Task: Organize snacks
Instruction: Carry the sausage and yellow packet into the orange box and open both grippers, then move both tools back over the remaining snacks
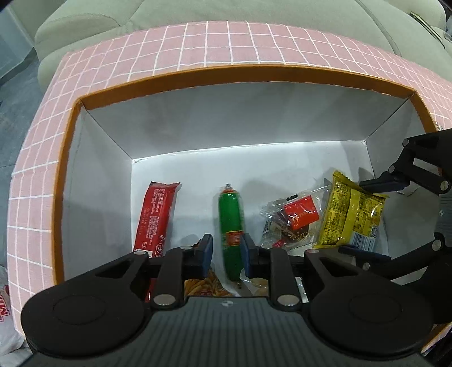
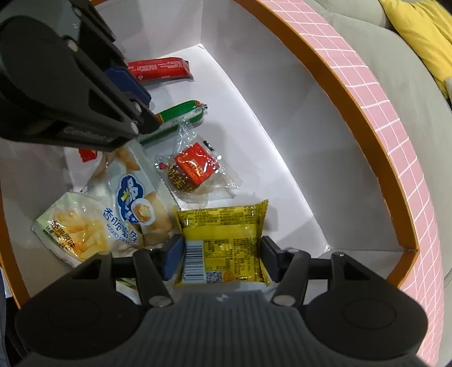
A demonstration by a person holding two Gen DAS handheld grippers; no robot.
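left gripper (image 1: pixel 226 251): down inside box, jaws nearly closed around the green sausage, blue pads right beside it; can't tell if they press on it
right gripper (image 2: pixel 220 255): down inside box, jaws part open, yellow packet between the pads; pads look just off its edges, contact not certain
box (image 1: pixel 180 74): one, orange rim, pink grid-pattern outside, white inside; holds all the snacks
yellow packet (image 2: pixel 223 240): one, barcode end toward right gripper, near box's right-hand wall in left wrist view
potato stick bags (image 2: pixel 132 209): two, overlapping, at box's near side, one white-blue, one pale green (image 2: pixel 70 231)
green sausage (image 1: pixel 230 223): one, mid floor of box, pointing toward far wall
clear-wrapped cake (image 2: pixel 195 172): one, red label, on box floor between sausage and yellow packet
red bar (image 1: pixel 156 217): one, long wrapper, toward box's left wall, apart from sausage
sofa (image 1: pixel 226 11): grey-green, beyond box's far wall
yellow cushion (image 2: pixel 423 31): one, on sofa, outside box
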